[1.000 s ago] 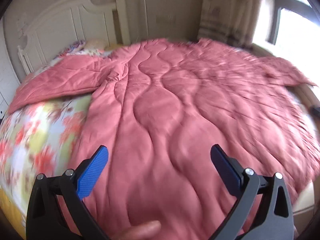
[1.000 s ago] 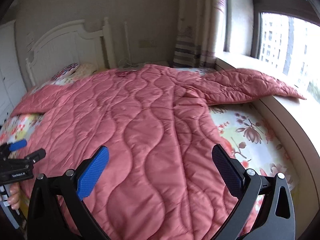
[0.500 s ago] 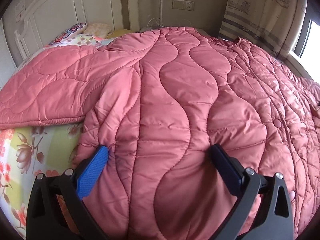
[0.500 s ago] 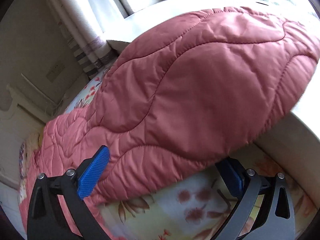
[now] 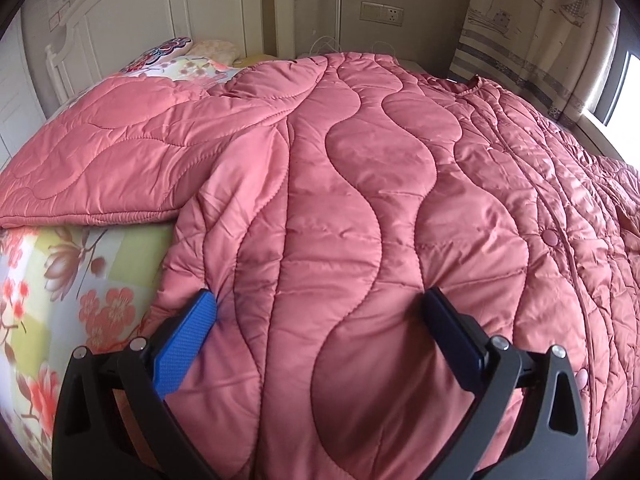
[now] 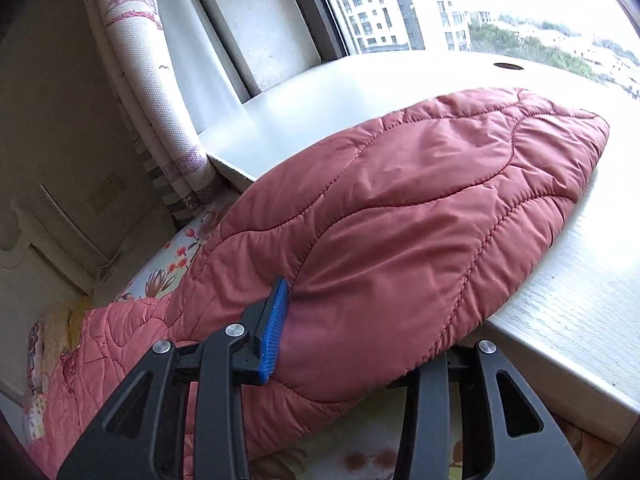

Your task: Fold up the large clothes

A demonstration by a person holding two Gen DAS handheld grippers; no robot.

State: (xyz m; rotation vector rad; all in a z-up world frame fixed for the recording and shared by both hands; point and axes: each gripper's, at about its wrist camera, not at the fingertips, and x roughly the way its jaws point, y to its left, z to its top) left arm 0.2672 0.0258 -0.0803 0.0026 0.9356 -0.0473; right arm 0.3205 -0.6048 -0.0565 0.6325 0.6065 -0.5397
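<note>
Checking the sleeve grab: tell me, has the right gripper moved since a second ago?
Yes. The right gripper swung from the coat's body toward the windowsill, closing its jaws on the sleeve.

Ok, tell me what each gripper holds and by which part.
The right gripper has just closed on the pink quilted coat's sleeve, mid-length. The left gripper stands open astride the coat's body, holding nothing.

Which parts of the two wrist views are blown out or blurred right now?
Right wrist view: daylight through the window overexposes the sill; the jacket sleeve stays sharp. Left wrist view: even light, only the window strip glares; the floral sheet is slightly soft; fisheye bends the headboard.
</note>
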